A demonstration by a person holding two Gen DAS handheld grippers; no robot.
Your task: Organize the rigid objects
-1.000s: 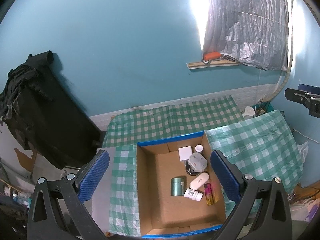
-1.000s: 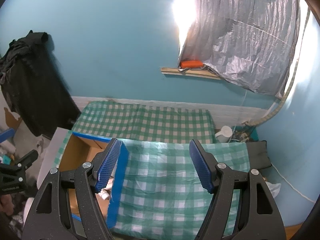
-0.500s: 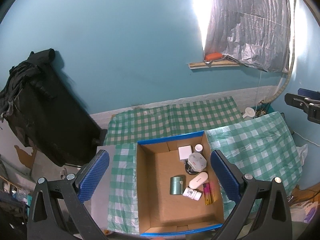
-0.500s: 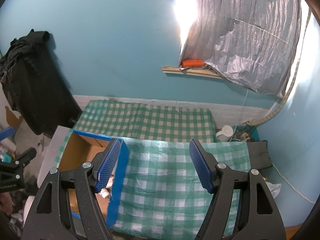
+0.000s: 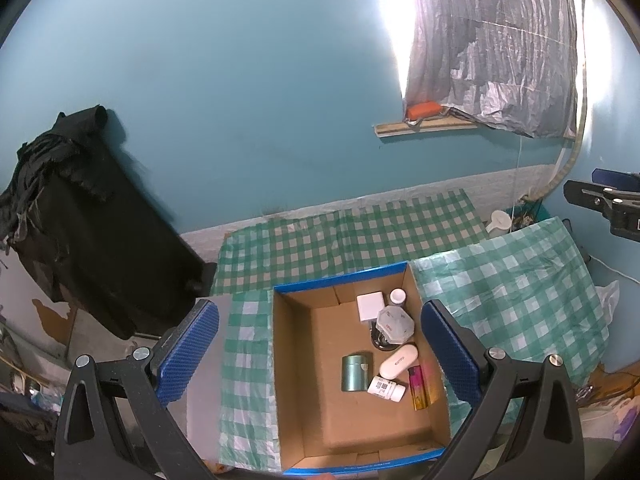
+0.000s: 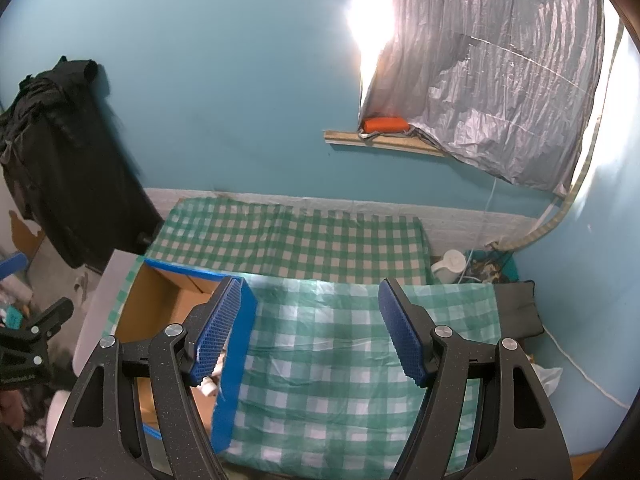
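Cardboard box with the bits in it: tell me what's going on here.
A person holds a gripper in each hand; both are open and holding nothing. The left gripper hovers above the cardboard box, where a green tin, white pill bottle, lighter and other small items lie along its right side. The right gripper hangs over the checked cloth.

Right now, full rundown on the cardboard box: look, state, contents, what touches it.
The cardboard box is brown, open-topped, with blue tape along its rim. It sits on the green checked cloth, below the open left gripper. Inside, bunched toward its right wall: a green tin, a white pill bottle lying down, a white oblong case, a lighter, a white square box, a grey faceted object. Nothing grips it.
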